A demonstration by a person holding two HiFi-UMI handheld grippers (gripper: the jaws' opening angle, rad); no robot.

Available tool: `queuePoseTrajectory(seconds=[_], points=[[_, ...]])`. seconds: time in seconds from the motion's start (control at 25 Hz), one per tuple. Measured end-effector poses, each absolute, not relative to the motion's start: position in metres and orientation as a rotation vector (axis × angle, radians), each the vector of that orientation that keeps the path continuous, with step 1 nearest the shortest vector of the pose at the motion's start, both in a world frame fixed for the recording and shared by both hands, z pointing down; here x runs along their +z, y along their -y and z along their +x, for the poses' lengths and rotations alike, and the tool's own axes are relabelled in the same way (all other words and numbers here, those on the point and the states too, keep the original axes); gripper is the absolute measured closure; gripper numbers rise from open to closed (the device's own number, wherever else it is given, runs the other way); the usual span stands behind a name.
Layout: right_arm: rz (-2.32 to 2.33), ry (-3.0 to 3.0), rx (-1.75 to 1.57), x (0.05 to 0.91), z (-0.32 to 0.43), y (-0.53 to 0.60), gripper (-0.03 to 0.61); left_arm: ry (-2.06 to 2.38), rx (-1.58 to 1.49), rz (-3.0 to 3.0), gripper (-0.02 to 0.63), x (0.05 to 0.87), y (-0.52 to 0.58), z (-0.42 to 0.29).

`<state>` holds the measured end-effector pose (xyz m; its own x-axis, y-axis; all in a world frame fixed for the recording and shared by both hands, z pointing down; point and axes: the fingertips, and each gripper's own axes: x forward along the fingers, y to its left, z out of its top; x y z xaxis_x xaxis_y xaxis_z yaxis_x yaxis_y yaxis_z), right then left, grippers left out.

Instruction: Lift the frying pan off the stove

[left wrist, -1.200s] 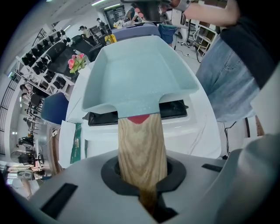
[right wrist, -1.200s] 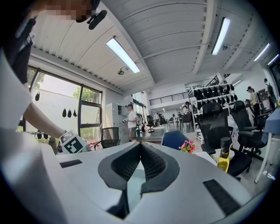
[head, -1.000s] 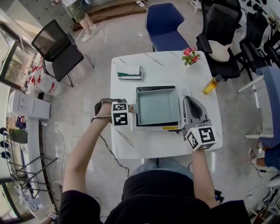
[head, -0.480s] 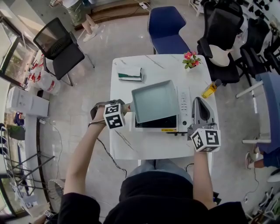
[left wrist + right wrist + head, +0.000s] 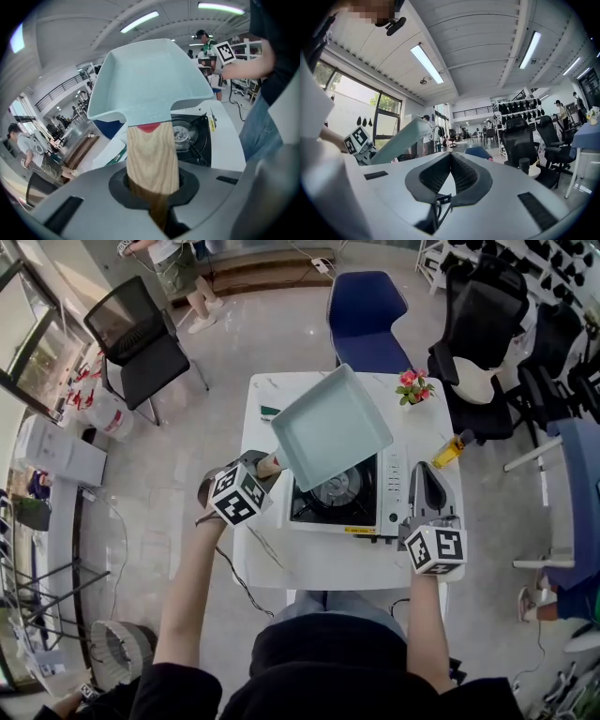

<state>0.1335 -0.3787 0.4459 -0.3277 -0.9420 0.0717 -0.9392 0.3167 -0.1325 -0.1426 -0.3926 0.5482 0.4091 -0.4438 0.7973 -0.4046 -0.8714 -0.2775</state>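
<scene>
A: One gripper does the work; the left gripper is clamped on the wooden handle of the frying pan, which hangs tilted above the stove.

B: The lift looks done; next, level it and carry it clear; the right gripper is closed and empty beside the stove.

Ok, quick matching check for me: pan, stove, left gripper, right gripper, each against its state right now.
Things:
1. pan
2. stove
3. left gripper
4. right gripper

States:
A. jaws together, nothing between them
B. burner uncovered
C. tilted, in the air
D. shut on the wooden handle

Pairs: 1-C, 2-B, 3-D, 4-A
</scene>
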Motion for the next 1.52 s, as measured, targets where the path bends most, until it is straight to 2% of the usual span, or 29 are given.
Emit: queuePoseTrajectory(seconds=[0.68,1.16,1.52], points=[[-1.852,-2.519,-0.216,0.449,0.132,0.374,0.577,-1.450,-0.592,-2.702,0.569,0.476,0.388,-0.111],[-1.920,-2.469,-0.116,0.448,0.142,0.357,0.577,-1.657,-0.221,-2.614,0.570,0.442,0.368,-0.124],[-1.942,-2.463,-0.114,0.451,0.145,0.343,0.577,-1.693,-0.227,-2.550,0.569,0.436,0.355,-0.138]])
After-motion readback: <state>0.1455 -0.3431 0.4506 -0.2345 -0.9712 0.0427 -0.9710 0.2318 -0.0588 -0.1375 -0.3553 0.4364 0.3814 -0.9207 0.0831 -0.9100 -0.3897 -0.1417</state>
